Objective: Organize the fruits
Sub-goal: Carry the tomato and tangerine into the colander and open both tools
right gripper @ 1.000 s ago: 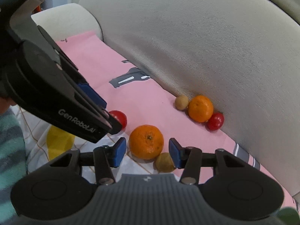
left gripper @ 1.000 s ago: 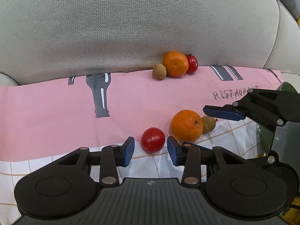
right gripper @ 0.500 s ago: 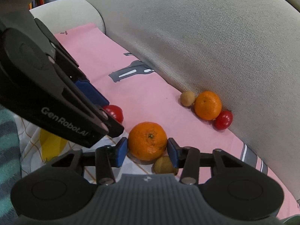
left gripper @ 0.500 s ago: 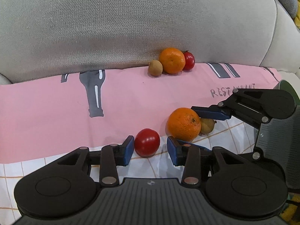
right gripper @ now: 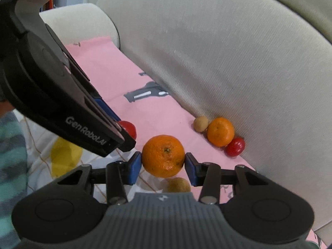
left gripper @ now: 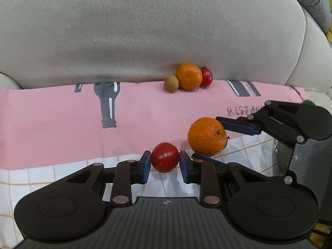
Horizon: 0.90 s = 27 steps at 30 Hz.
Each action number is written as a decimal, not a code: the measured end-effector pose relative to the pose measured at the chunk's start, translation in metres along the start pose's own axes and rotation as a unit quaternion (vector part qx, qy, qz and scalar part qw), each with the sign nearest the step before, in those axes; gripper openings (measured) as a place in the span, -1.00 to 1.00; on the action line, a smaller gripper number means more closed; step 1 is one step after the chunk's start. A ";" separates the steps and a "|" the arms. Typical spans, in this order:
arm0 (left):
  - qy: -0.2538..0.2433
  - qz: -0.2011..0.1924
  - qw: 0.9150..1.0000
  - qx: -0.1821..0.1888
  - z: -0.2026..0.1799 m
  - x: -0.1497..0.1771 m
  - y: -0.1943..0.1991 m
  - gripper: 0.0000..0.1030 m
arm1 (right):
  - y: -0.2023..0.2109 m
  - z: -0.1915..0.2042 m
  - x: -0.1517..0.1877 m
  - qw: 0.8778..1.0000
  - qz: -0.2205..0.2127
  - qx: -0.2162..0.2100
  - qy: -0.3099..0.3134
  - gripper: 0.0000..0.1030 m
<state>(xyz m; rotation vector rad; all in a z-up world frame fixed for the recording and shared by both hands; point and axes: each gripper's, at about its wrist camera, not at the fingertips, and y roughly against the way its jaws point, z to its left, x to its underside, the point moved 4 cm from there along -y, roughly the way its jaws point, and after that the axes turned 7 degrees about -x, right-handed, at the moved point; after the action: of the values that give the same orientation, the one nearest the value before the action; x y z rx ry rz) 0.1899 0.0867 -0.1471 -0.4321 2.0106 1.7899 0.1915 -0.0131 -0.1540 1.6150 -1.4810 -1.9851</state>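
Observation:
My left gripper point(left gripper: 165, 162) is shut on a red tomato point(left gripper: 165, 157) at the edge of the pink cloth point(left gripper: 62, 124). My right gripper point(right gripper: 163, 165) is shut on a large orange point(right gripper: 163, 155), also seen in the left wrist view point(left gripper: 207, 136). A brown kiwi point(right gripper: 178, 184) lies just beneath the orange. At the sofa back sit a second kiwi point(left gripper: 171, 83), a second orange point(left gripper: 188, 76) and a second tomato point(left gripper: 206, 77), touching in a row. In the right wrist view the left gripper point(right gripper: 116, 124) covers most of its tomato point(right gripper: 129, 128).
The grey sofa backrest point(left gripper: 145, 31) rises right behind the far fruit row. A white checked cloth point(left gripper: 31, 178) with a yellow patch point(right gripper: 64, 155) lies under the grippers. A dark green object point(left gripper: 284, 157) stands at the right edge.
Both grippers moved forward and closed: the left on the near tomato, the right on the near orange. The far fruit row has not moved.

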 end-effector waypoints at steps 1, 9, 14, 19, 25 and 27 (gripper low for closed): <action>0.005 -0.002 1.000 -0.002 -0.001 0.000 0.004 -0.37 | 0.006 0.000 0.000 1.000 -0.003 0.000 -0.005 -0.17; -0.004 -0.023 1.000 -0.006 -0.021 0.004 0.041 -0.37 | 0.056 -0.002 0.007 0.997 -0.023 0.002 -0.071 -0.17; -0.023 -0.040 0.999 -0.004 -0.045 0.005 0.063 -0.37 | 0.088 -0.007 0.019 0.993 -0.036 0.010 -0.113 -0.17; -0.046 -0.051 0.998 0.005 -0.075 0.009 0.077 -0.37 | 0.115 -0.016 0.039 0.986 -0.041 0.018 -0.161 -0.17; -0.071 -0.057 0.996 0.018 -0.110 0.014 0.086 -0.37 | 0.137 -0.023 0.065 0.981 -0.036 0.037 -0.188 -0.17; -0.080 -0.057 0.995 0.022 -0.120 0.015 0.087 -0.37 | 0.144 -0.026 0.072 0.978 -0.041 0.043 -0.198 -0.17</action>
<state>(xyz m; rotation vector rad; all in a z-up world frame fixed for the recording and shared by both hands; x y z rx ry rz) 0.1220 -0.0209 -0.0687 -0.3688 1.8728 1.6549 0.1248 -0.1458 -0.0866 1.3848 -1.6754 -2.4290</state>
